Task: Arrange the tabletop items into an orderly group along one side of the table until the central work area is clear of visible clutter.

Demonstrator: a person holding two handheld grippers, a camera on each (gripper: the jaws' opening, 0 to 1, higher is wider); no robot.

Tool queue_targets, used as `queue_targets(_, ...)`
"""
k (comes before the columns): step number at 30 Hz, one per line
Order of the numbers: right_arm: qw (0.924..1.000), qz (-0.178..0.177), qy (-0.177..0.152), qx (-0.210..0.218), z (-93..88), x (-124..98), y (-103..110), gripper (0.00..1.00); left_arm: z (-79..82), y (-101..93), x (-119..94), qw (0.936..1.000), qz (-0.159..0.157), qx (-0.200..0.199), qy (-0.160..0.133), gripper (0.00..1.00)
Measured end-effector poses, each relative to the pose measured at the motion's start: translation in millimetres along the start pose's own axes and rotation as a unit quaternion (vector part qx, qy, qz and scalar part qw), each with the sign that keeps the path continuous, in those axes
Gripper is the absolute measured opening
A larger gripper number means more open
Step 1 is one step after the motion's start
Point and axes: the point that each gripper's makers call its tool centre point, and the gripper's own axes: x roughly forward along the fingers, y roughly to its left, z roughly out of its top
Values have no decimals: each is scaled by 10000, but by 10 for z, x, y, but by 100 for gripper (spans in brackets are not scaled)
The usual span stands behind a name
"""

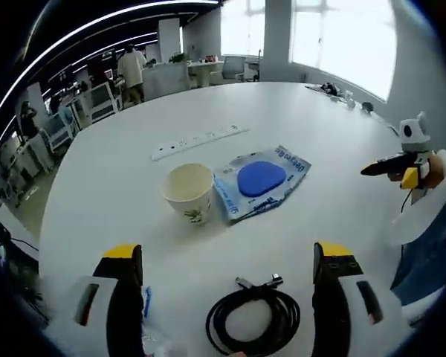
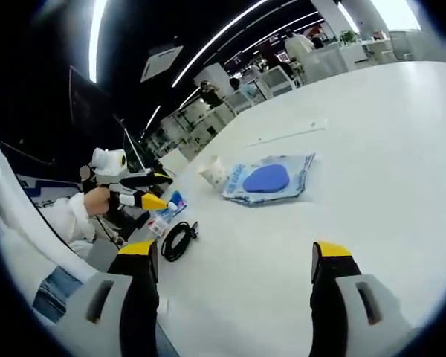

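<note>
Left gripper (image 1: 227,271): held low, jaws spread, over coiled black cable (image 1: 253,318) near tabletop (image 1: 134,216) edge. Right gripper (image 2: 230,271): jaws spread, nothing gripped.

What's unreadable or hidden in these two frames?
- Small packet in the left gripper view: cut off by the bottom edge and partly behind that hand-held gripper's jaw; in the right gripper view, too small to identify.
- Print on the blue pouch: too small to read.
- Power strip: its sockets are blurred.
- Black cable: the coil's lower edge is cut off.
- Paper cup: contents not discernible.
</note>
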Motion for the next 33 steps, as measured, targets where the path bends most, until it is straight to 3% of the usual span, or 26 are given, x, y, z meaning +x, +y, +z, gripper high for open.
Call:
queue_targets(10, 9999, -8, 47, 110, -75, 8, -7, 82, -168, 43, -102, 9999, 90, -83, 99, 93)
queue_targets(23, 9996, 114, 203, 156, -149, 66, 48, 80, -768, -56, -114, 9963, 220, -728, 401, 85)
queue_targets(33, 9994, 160, 252, 147, -158, 74, 60, 78, -955, -27, -90, 9929, 414, -905, 645, 77)
